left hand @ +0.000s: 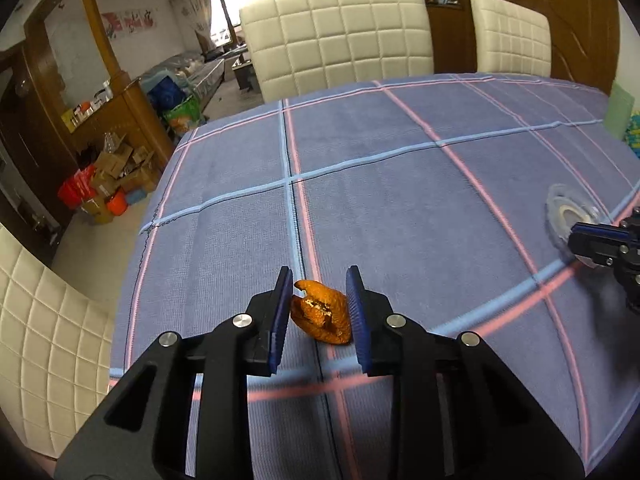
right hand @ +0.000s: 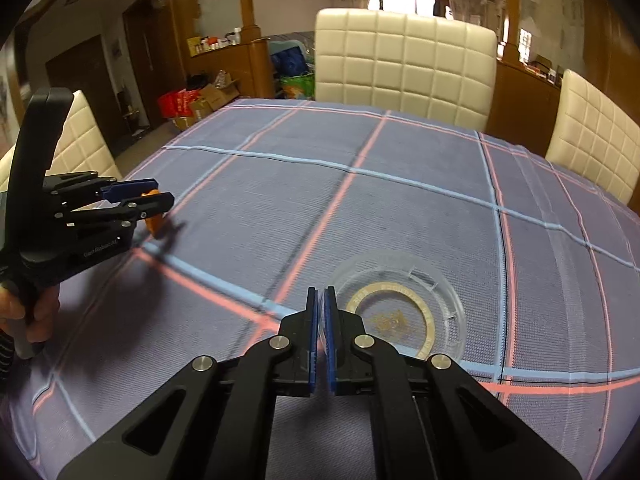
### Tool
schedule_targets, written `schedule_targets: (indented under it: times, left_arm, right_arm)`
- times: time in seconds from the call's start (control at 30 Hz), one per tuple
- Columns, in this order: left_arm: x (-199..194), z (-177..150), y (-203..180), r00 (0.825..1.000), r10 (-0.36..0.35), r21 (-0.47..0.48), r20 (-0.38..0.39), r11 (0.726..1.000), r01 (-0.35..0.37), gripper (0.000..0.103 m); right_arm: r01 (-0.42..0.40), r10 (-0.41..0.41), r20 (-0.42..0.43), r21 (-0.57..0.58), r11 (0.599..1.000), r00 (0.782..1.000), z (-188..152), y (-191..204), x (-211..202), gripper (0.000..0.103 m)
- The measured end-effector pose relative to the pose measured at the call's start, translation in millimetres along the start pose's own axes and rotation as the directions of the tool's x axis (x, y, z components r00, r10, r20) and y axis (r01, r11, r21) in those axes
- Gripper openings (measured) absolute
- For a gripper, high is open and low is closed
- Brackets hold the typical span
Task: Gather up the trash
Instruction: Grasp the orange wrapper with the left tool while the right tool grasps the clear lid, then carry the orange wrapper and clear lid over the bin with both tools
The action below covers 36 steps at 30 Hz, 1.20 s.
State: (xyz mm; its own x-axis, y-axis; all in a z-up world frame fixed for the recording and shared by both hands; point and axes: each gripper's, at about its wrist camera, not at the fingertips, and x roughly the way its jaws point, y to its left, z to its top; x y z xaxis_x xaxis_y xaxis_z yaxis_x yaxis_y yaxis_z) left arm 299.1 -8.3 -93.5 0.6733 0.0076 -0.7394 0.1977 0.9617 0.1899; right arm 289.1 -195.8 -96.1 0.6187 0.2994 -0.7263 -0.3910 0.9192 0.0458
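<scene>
An orange peel [left hand: 320, 314] sits between the blue pads of my left gripper [left hand: 319, 280], and both pads press on its sides. In the right wrist view the left gripper [right hand: 160, 196] holds the peel [right hand: 155, 222] just above the cloth, with a shadow beneath it. A clear round plastic lid [right hand: 400, 312] with a gold ring print lies on the checked blue tablecloth [right hand: 360, 208]. My right gripper [right hand: 321, 292] is shut on the lid's near left rim. The left wrist view shows the right gripper [left hand: 576, 240] at the lid [left hand: 564, 208] near the right edge.
Cream quilted chairs stand at the far side [left hand: 340, 36], far right [left hand: 512, 36] and near left [left hand: 40, 320]. A green box [left hand: 619, 112] stands at the table's right edge. A person's hand [right hand: 24, 316] grips the left tool. Boxes and bags clutter the floor beyond the table.
</scene>
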Motion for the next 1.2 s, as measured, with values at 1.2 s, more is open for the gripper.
schedule_targets:
  times: [1.2]
  left_arm:
    - [-145, -98, 97, 0.988, 0.088, -0.124, 0.125, 0.99, -0.073, 0.028]
  right_arm:
    - [-0.086, 0.116, 0.057, -0.379, 0.922, 0.992, 25, 213, -55, 0.003]
